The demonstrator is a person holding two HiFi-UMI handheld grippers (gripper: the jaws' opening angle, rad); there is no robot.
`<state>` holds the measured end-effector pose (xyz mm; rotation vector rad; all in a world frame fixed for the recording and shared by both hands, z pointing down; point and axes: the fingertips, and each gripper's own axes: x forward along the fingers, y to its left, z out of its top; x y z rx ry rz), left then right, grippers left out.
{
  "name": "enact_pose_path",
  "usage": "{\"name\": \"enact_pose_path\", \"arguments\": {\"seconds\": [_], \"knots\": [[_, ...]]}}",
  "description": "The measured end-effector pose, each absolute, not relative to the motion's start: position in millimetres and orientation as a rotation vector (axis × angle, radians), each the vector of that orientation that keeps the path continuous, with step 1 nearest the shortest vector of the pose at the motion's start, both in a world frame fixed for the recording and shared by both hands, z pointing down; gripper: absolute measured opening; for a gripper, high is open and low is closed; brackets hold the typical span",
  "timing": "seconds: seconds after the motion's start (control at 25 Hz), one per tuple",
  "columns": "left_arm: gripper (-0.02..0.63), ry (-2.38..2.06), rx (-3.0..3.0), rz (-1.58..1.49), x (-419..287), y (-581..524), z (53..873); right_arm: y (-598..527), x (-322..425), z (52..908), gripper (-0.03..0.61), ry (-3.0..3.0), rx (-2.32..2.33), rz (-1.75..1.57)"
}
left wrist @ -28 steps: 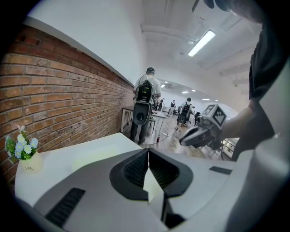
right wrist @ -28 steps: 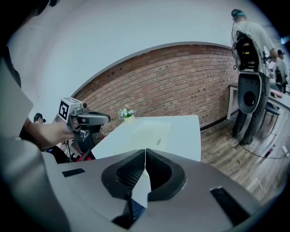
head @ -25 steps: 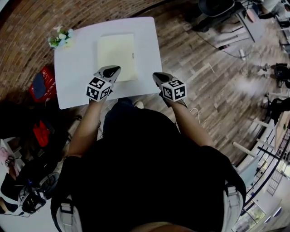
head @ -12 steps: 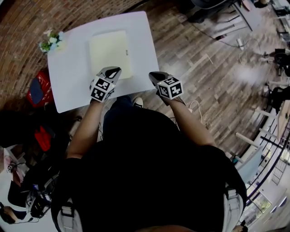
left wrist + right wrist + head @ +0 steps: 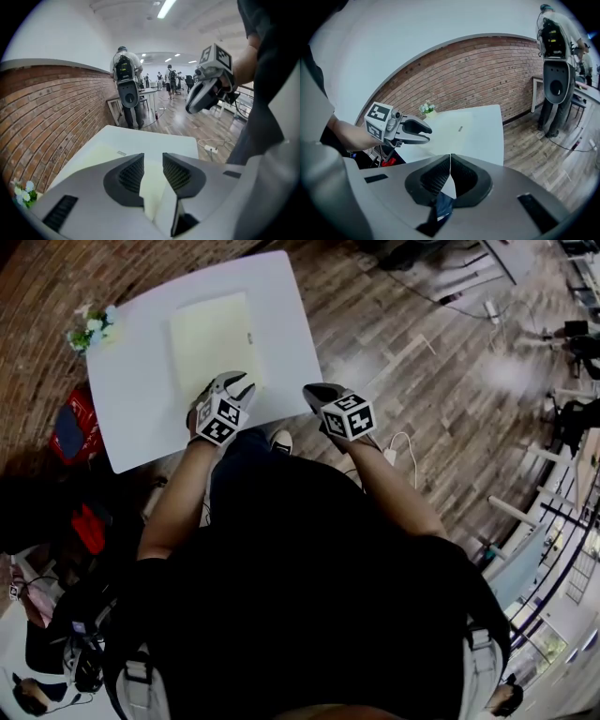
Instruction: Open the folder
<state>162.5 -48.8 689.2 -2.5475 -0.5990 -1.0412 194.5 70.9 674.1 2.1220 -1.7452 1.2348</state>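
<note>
A pale yellow folder (image 5: 208, 338) lies shut and flat on the white table (image 5: 136, 399). It has a small label (image 5: 249, 337) at its right edge. My left gripper (image 5: 242, 383) hovers over the folder's near edge, pointing down at it. Its jaws are opening, with a clear gap and nothing between the pads. In the left gripper view the folder (image 5: 96, 158) shows beyond that gripper (image 5: 153, 157). My right gripper (image 5: 313, 392) hangs off the table's near right corner, shut and empty. In the right gripper view the right gripper (image 5: 450, 157) has its pads touching, and the left gripper (image 5: 424, 131) shows at left.
A small bunch of flowers (image 5: 89, 326) stands at the table's far left corner. A red bag (image 5: 71, 430) sits on the floor to the left. Wood floor with cables (image 5: 398, 448) runs to the right. People stand beyond the table (image 5: 125, 89).
The left gripper has sunk toward the folder's near edge, rolled, and its jaws have gone from shut to parted. The right gripper has dropped slightly beside the table.
</note>
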Motion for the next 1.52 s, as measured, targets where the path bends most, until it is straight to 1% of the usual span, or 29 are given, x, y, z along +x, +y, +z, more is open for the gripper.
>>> {"name": "enact_pose_path", "arguments": {"seconds": [0.28, 0.52, 0.84, 1.2, 1.52], "knots": [[0.178, -0.642, -2.404, -1.076, 159.2, -29.1, 719.7, 87.7, 195.9, 679.4, 0.025, -1.719, 2.135, 1.256], [0.195, -0.646, -2.333, -1.063, 164.0, -19.6, 732.3, 96.6, 200.0, 684.1, 0.025, -1.707, 2.144, 1.270], [0.256, -0.599, -2.169, -1.066, 164.8, -15.2, 763.3, 105.3, 197.6, 688.7, 0.025, -1.707, 2.140, 1.281], [0.265, -0.524, -2.069, -1.082, 165.3, -30.7, 788.5, 109.7, 191.0, 693.3, 0.025, -1.694, 2.127, 1.291], [0.268, -0.512, -2.055, -1.028, 166.0, -30.9, 793.4, 113.6, 184.7, 693.9, 0.025, -1.684, 2.114, 1.297]]}}
